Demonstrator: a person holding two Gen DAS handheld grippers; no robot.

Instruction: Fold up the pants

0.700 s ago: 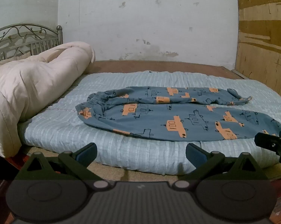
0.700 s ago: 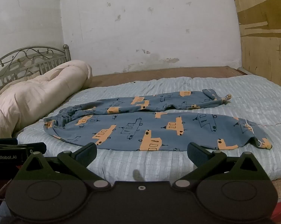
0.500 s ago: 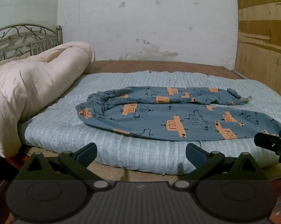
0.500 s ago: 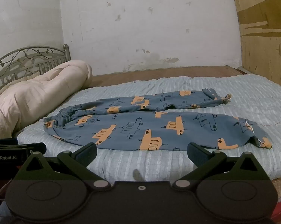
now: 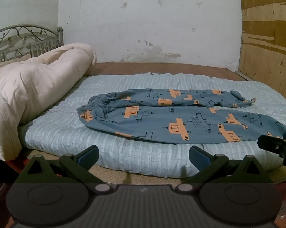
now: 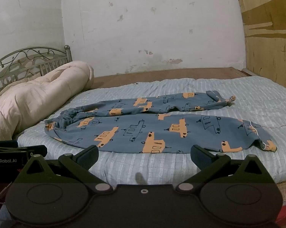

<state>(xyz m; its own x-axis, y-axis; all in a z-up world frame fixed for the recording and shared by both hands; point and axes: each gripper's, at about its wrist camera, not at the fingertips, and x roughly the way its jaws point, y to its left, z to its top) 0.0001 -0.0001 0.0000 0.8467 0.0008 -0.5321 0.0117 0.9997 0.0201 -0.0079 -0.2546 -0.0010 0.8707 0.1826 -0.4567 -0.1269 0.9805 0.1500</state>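
Observation:
Blue pants [image 5: 173,119] printed with orange cars lie spread flat on the light-blue quilt [image 5: 70,125], waistband to the left, both legs running right. In the right wrist view the same pants [image 6: 152,127] stretch across the middle, cuffs at the right. My left gripper [image 5: 143,153] hangs open before the bed's near edge, nothing between its fingers. My right gripper [image 6: 144,153] is open too, just short of the pants' near leg, empty. Each gripper's tip pokes into the other's view at the side.
A rolled cream duvet [image 5: 34,89] lies along the left of the bed against a metal headboard [image 5: 27,41]. A white wall stands behind, a plywood panel [image 5: 268,43] at the right. The wooden bed frame [image 5: 162,68] shows beyond the quilt.

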